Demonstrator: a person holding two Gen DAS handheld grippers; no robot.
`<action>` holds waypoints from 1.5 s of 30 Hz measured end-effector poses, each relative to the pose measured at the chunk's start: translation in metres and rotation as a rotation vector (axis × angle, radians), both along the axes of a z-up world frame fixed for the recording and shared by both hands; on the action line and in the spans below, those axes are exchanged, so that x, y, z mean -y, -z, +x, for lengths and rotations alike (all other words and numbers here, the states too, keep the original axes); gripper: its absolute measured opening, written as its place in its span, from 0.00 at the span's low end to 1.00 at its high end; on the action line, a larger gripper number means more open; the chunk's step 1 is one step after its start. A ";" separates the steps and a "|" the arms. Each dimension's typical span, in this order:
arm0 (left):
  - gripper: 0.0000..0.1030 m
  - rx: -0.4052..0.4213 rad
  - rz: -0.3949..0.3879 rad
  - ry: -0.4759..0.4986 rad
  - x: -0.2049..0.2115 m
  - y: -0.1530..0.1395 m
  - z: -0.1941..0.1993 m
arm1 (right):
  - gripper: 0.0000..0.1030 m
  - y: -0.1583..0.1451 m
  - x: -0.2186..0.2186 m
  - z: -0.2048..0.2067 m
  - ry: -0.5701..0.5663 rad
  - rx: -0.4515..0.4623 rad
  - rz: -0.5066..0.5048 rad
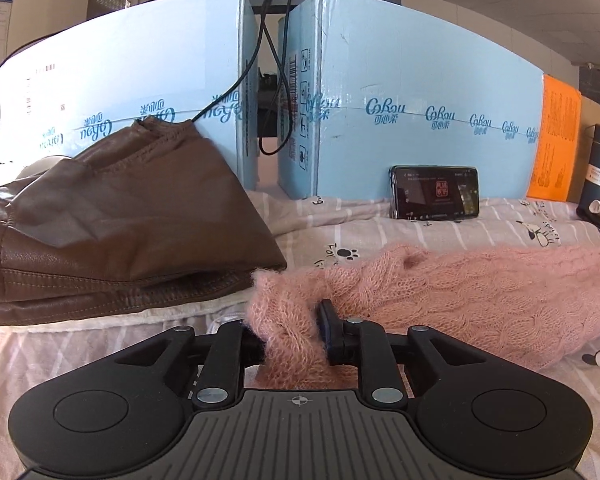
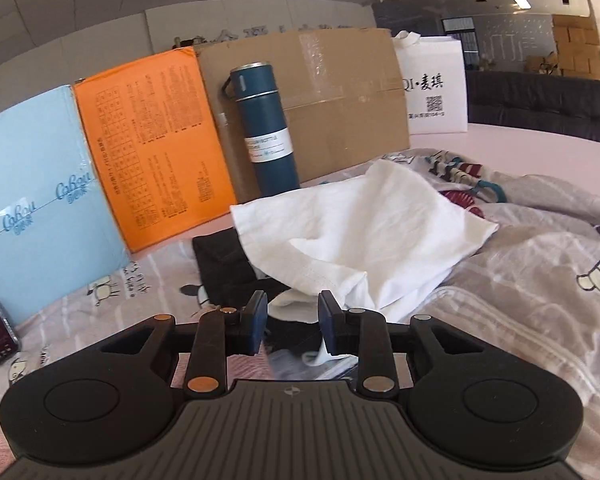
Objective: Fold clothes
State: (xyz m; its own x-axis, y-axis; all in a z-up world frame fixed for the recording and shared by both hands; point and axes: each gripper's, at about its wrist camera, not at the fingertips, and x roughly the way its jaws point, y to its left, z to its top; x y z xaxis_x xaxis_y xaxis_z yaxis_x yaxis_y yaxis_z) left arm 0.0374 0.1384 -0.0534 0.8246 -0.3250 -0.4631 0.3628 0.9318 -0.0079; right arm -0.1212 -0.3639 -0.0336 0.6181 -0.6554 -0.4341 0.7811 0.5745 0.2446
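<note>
A fuzzy pink knit sweater lies across the patterned bedsheet in the left wrist view. My left gripper is shut on a bunched end of the sweater, low over the sheet. A folded brown leather garment lies to its left. In the right wrist view my right gripper is open and empty, just above the sheet. Just beyond its fingertips lie a white garment and a black garment, partly under the white one.
Light blue cartons stand along the back with black cables hanging between them. A phone leans on a carton. An orange box, a cardboard box, a dark blue flask and a white bag stand behind. A grey patterned quilt lies right.
</note>
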 end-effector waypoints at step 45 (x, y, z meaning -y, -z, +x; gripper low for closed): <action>0.13 0.335 0.181 0.685 0.026 -0.029 -0.098 | 0.97 -0.033 -0.139 0.029 -1.254 -0.059 -0.454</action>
